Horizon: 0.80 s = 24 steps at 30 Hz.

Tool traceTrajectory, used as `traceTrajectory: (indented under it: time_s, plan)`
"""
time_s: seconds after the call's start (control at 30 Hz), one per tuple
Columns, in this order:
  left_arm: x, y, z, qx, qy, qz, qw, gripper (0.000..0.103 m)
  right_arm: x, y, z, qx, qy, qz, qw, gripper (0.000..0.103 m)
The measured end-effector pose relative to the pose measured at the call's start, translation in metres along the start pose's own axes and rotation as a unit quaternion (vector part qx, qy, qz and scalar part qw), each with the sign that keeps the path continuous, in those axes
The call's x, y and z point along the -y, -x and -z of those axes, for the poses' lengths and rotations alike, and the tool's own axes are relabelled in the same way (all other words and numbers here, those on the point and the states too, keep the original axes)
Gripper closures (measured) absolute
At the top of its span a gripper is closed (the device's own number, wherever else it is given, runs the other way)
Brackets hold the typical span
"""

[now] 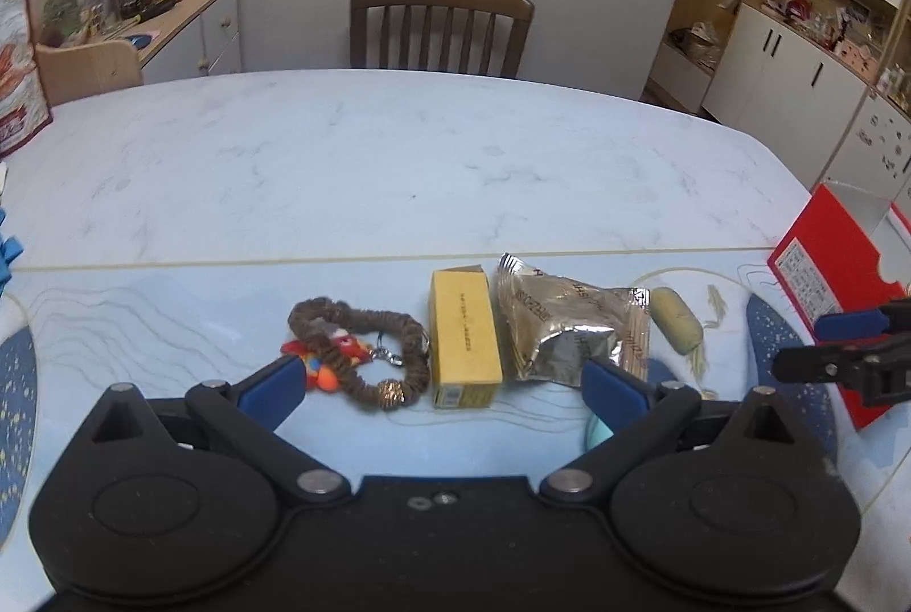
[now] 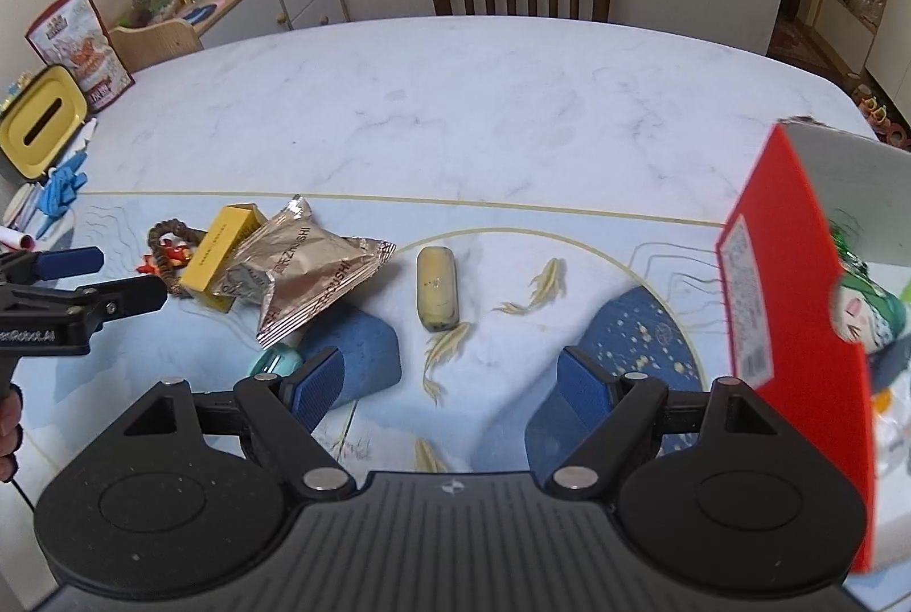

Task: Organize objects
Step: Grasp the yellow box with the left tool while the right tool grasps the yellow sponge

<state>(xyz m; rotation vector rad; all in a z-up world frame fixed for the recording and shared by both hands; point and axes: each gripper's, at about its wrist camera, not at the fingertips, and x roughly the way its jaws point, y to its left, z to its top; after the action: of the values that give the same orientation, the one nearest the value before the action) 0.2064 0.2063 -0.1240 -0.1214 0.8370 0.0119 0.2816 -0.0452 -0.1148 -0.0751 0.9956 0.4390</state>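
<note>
Both tongs hover over the worktop with their blue pads spread wide and nothing between them: the left tongs and the right tongs. In front of the left pair lie four things in a row: one brown beaded bracelet with a red charm at 9 o'clock, one yellow carton, one silver foil packet touching it, and one pale yellow bar at 3 o'clock. One red box stands open at the right tongs' 3 o'clock.
</note>
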Motion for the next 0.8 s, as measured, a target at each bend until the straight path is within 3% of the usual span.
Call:
traceTrajectory:
  time_s: [0.23,0.3,0.37,0.43,0.5,0.67,0.8]
  plan:
    - [0.014,-0.022,-0.005,0.007,-0.033,-0.005,0.9994,0.005,-0.002,-0.038,-0.01,-0.02,0.006,0.017,1.0,0.021]
    - [0.015,-0.027,-0.006,0.01,-0.036,-0.011,0.9992,0.01,-0.002,-0.045,-0.012,-0.025,0.007,0.017,1.0,0.021]
    - [0.016,-0.032,-0.007,0.015,-0.04,-0.023,0.9988,0.023,-0.003,-0.05,-0.012,-0.027,0.009,0.014,0.999,0.021]
    - [0.014,-0.036,-0.009,0.016,-0.038,-0.024,0.9989,0.028,-0.004,-0.054,-0.013,-0.028,0.012,0.014,0.999,0.021]
    - [0.012,-0.038,-0.012,0.019,-0.032,-0.024,0.999,0.03,-0.005,-0.056,-0.014,-0.027,0.014,0.013,0.999,0.024]
    - [0.01,-0.047,-0.019,0.013,-0.027,-0.016,0.9994,0.048,-0.006,-0.065,-0.017,-0.031,0.015,0.014,0.999,0.035]
    - [0.006,-0.055,-0.021,0.004,-0.017,-0.016,0.9997,0.053,-0.008,-0.07,-0.02,-0.034,0.017,0.014,0.999,0.043]
